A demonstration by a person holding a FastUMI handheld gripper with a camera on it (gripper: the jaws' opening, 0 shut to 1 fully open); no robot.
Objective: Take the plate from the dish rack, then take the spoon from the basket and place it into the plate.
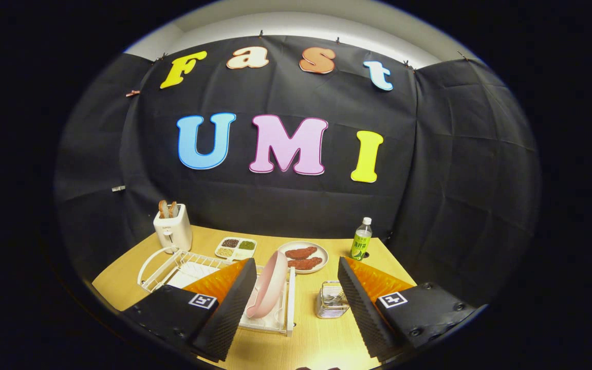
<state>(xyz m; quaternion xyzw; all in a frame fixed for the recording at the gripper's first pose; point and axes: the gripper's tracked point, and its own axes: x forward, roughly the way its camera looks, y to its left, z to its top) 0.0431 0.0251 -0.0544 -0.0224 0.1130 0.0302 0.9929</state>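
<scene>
tool (pixel 296 308) – fingers spread wide, empty | pink plate (pixel 269 282) upright in white dish rack (pixel 193 267), between the fingers, nearer the left | mesh basket (pixel 332 299) beside rack – cutlery inside, spoon indistinct | desk (pixel 306 339)

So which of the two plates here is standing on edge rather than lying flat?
The pink plate in the white wire dish rack, between the open gripper fingers. The white round plate beyond lies flat, holding reddish food.

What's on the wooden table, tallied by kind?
Plates: 2, pink plate upright in white wire dish rack; white plate of reddish food
Racks: 1
Clear spoon basket: 1
White toaster: 1
Divided tray of grains: 1
Green-labelled bottle: 1
Total: 7
Open gripper holds nothing.
</scene>
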